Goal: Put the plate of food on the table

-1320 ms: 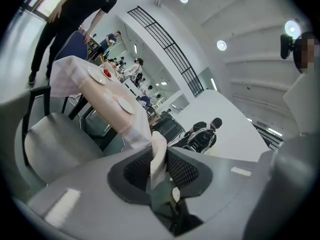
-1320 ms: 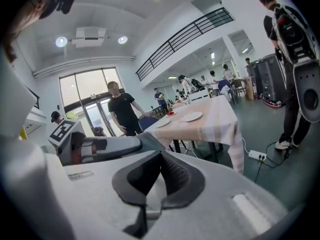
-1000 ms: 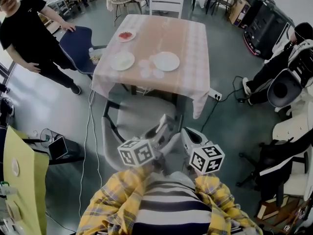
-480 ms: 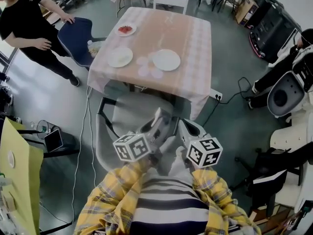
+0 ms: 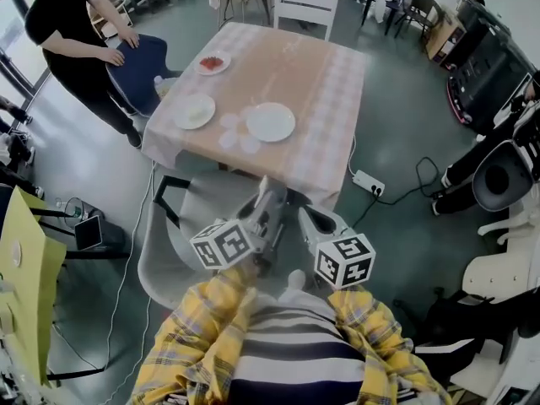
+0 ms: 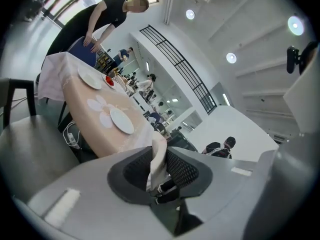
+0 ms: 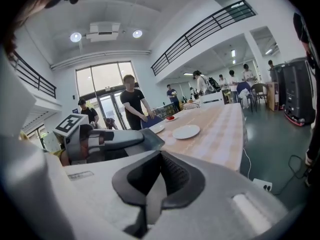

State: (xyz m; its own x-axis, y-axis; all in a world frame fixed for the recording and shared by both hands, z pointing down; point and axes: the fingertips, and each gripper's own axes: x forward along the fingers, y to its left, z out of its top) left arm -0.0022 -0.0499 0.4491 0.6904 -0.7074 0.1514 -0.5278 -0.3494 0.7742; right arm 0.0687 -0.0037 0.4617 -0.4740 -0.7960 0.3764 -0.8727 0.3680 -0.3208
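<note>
Over the last second the square table point(image 5: 325, 83) with the pale pink checked cloth has slid down and left in the head view, so the person wearing the camera appears to be stepping toward it while both tools stay tucked at the chest. At the far left a person in a black top point(image 5: 72, 32) rests a hand on a padded blue chair point(image 5: 145, 64). Just right of them, at the table's far-left corner, sits the small white plate of red food point(image 5: 213, 62), already on the cloth. That suggests the task is either finished or not under way, since nothing is being carried. Nearer lie a plain white round plate point(image 5: 193, 110) and a larger white round plate point(image 5: 270, 121), both glossy and empty, with faint round pale patches between them. A smooth grey moulded chair point(image 5: 198, 209) stands at the table's near edge. The left gripper point(image 5: 270, 194) has its ribbed black pads a slim gap apart, holding nothing; only the cloth's hanging corner shows through the gap. The right gripper point(image 5: 305, 218) likewise has its pads slightly parted and empty. A white power strip point(image 5: 368, 182) lies on the shiny grey-green floor to the right.
</note>
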